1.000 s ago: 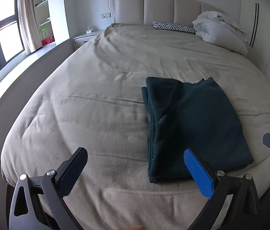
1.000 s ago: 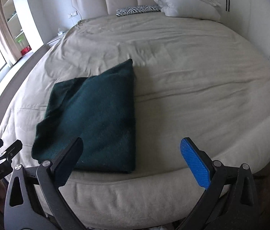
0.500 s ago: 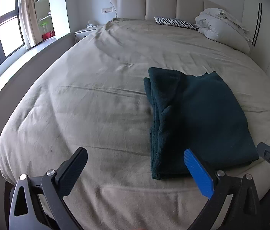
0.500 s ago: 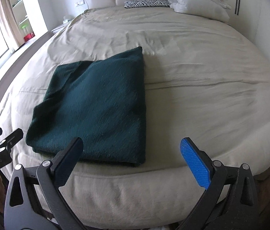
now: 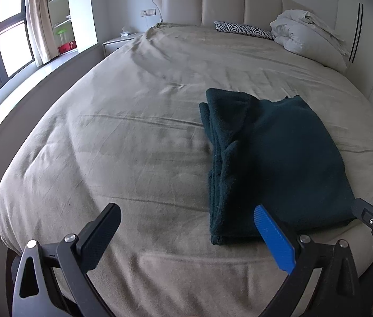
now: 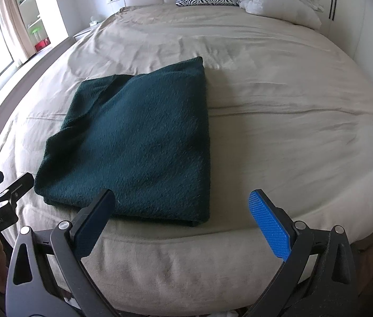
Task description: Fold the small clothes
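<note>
Both my grippers hover low at the foot of the bed (image 5: 133, 132), aimed toward the headboard (image 5: 223, 2). My left gripper (image 5: 186, 237) is spread wide, nothing between the fingers, over bare sheet left of the dark green garment (image 5: 273, 158). My right gripper (image 6: 183, 222) is also wide open and empty; its black finger (image 6: 93, 224) overlaps the garment's near edge in the right wrist view, contact can't be told. The garment lies flat, folded into a rectangle, near the foot edge, long axis running foot to headboard. Layered fold edges sit on its left side, smooth fold on the right. White duvet (image 5: 308, 37) and zebra pillow (image 5: 242, 29) lie by the headboard.
</note>
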`<state>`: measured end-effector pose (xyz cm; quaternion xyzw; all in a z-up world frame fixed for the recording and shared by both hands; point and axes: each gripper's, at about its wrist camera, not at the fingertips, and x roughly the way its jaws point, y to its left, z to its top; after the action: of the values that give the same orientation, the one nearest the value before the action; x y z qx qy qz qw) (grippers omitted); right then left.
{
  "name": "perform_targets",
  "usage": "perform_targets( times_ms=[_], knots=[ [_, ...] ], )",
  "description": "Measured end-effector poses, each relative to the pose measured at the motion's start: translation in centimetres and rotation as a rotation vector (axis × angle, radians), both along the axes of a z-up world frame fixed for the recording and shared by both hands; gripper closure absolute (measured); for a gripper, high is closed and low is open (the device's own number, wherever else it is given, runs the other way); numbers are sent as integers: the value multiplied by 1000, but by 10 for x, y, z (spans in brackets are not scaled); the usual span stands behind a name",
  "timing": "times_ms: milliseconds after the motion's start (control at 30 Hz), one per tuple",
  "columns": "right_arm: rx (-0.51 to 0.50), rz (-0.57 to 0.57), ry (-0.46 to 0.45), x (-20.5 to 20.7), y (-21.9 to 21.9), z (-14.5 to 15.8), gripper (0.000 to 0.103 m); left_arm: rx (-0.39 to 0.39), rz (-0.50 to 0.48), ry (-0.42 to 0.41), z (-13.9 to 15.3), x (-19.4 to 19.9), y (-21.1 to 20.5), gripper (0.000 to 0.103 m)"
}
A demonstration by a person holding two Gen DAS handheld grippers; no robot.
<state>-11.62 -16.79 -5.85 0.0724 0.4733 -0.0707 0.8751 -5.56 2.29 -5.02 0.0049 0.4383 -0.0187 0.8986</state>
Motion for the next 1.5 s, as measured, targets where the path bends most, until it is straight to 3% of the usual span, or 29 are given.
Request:
perform_targets(
  times_ms=[1500],
  knots=[
    [10,-7,11,7,4,-11,0,-1,1,4,-2,-1,1,0]
  ],
)
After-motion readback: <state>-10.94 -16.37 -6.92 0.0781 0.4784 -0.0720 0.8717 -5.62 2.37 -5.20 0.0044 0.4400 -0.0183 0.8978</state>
